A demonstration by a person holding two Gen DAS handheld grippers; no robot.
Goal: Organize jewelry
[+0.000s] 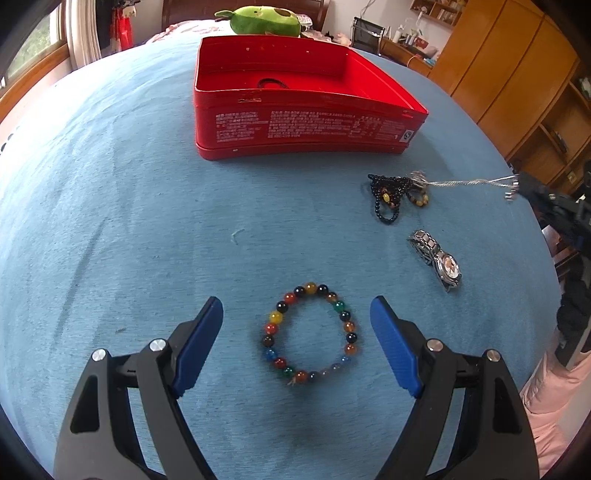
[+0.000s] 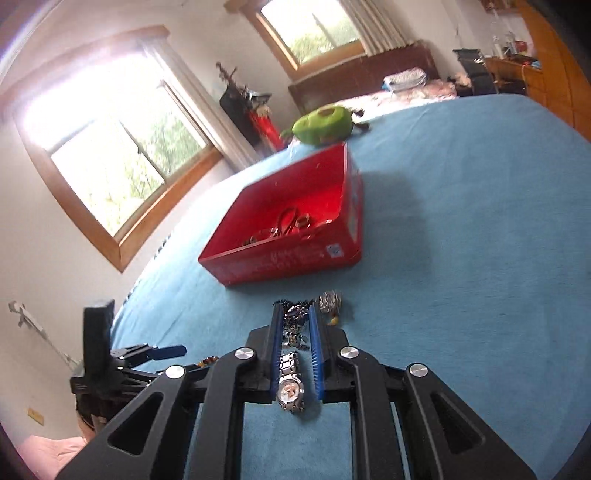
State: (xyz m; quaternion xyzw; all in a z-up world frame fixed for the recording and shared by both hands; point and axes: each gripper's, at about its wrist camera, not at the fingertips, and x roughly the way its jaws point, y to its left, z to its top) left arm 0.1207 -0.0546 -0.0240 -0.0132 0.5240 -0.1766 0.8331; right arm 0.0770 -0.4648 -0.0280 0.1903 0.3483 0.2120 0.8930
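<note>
A multicolored bead bracelet (image 1: 311,334) lies on the blue bedspread between the open fingers of my left gripper (image 1: 297,310). A silver watch (image 1: 437,260) lies to its right, with a black bead necklace (image 1: 388,197) beyond it. My right gripper (image 2: 294,312) is nearly closed on a silver chain (image 1: 469,181) that stretches from the necklace pile; the chain itself is barely visible between its fingers in the right wrist view. The watch (image 2: 290,384) lies below those fingers. The open red tin box (image 1: 295,107) holds some jewelry (image 2: 291,225).
A green avocado plush (image 1: 264,18) sits behind the box. Wooden wardrobes (image 1: 517,74) stand at the right. The left gripper also shows in the right wrist view (image 2: 122,354). A silver clump and yellow bead (image 2: 330,304) lie by the right fingertips.
</note>
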